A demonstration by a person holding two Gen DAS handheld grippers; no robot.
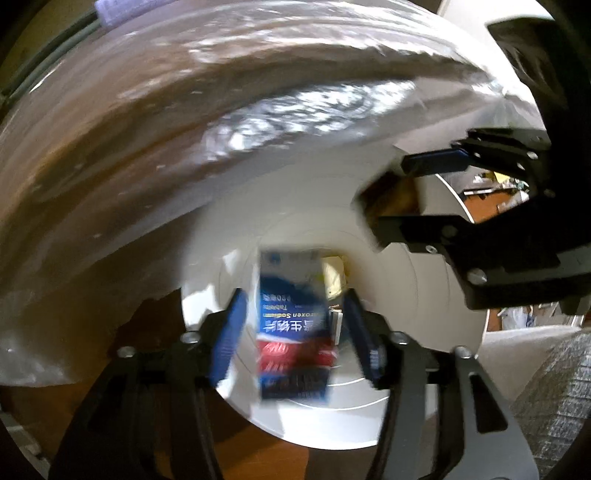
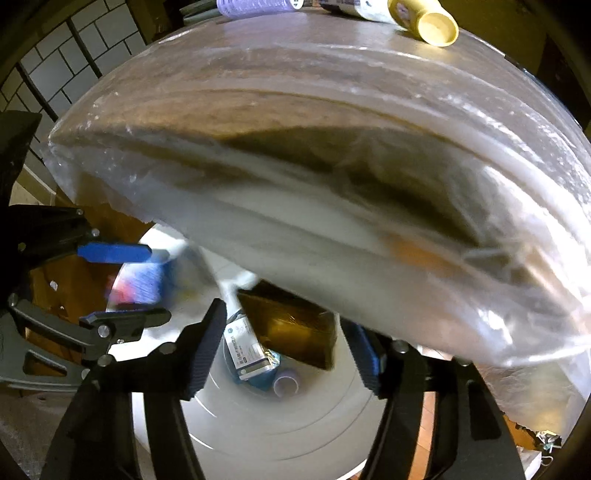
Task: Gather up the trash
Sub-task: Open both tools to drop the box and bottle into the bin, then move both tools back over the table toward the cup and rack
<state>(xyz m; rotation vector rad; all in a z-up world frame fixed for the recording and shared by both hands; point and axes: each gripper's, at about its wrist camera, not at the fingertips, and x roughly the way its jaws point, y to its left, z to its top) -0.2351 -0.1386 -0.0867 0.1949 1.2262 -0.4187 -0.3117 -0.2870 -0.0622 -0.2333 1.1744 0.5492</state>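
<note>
My left gripper (image 1: 295, 299) points down into a round white bin (image 1: 406, 280). Its jaws stand open around a blurred blue and red medicine box (image 1: 295, 332), and neither blue pad touches it. The right wrist view shows that box (image 2: 140, 284) between the left gripper's (image 2: 159, 284) fingers at the left. My right gripper (image 2: 284, 321) also hangs over the bin (image 2: 258, 424), open, with a brown box (image 2: 295, 325) loose between its fingers. In the left wrist view the right gripper (image 1: 393, 194) reaches in from the right. A white carton (image 2: 243, 347) and a purple cup (image 2: 286, 384) lie deeper in the bin.
A large clear plastic bag (image 2: 314, 177) lies over the edge of the wooden table (image 2: 332, 55) and overhangs the bin. A yellow cup (image 2: 436, 26) lies on its side at the table's far end, beside a white bottle (image 2: 362, 9) and a purple item (image 2: 258, 7). Grey carpet (image 1: 554, 387) is beside the bin.
</note>
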